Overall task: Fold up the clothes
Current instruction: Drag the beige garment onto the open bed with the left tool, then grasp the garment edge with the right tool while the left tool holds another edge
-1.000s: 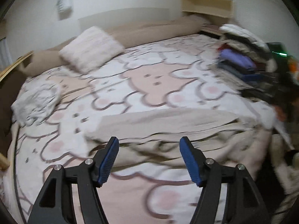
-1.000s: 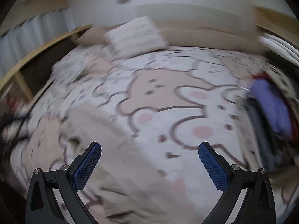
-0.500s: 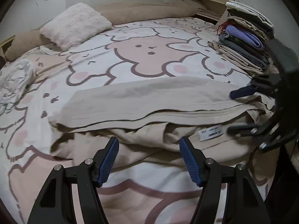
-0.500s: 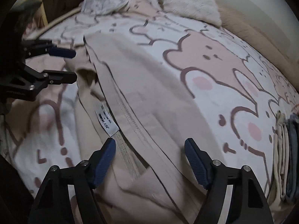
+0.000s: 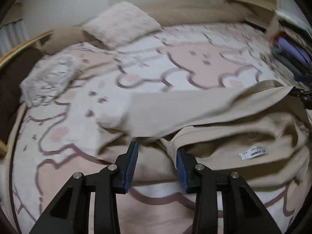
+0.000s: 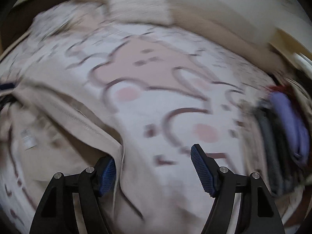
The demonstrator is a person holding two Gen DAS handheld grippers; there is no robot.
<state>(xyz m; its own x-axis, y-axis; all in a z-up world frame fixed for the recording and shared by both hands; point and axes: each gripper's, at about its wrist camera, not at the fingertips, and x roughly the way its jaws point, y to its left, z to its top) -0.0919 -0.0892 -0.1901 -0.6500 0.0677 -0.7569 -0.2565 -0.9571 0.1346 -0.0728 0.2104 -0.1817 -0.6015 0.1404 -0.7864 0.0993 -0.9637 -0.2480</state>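
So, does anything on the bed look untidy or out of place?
Yes. The beige garment lies rumpled and bunched instead of flat, its white label showing. A crumpled white cloth sits at the bed's left edge, unlike the neat stack of folded clothes.

The right wrist view is smeared by motion: the stack of folded clothes (image 6: 282,136) at its right edge is only dark and purple streaks. The print on the white label (image 5: 253,152) is too small to read. The beige garment (image 5: 195,109) hides the left gripper's fingertips (image 5: 134,146), so whether they pinch it cannot be told.
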